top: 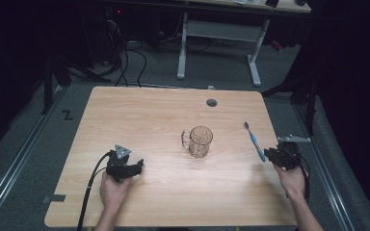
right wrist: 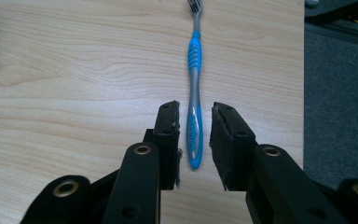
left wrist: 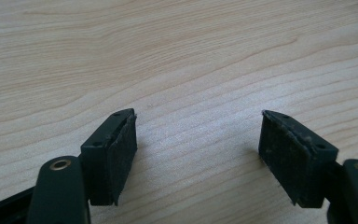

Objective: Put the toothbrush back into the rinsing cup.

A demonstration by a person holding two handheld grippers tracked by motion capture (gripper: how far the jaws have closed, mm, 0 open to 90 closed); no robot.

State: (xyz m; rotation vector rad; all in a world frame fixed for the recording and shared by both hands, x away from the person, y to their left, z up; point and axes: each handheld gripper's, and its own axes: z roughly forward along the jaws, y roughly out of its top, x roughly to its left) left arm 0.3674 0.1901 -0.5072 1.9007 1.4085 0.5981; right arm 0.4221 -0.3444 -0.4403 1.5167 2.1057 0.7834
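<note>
Here the toothbrush [right wrist: 195, 88] lies flat, bristles pointing away from the right tool [right wrist: 195, 142].

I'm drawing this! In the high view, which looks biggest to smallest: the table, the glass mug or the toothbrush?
1. Table
2. Glass mug
3. Toothbrush: about as long as the mug is tall, but far thinner.

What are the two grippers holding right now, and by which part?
Nothing is gripped yet. The right gripper has its fingers on either side of the toothbrush handle's tail end, gaps showing. The left gripper is open over bare table.
</note>
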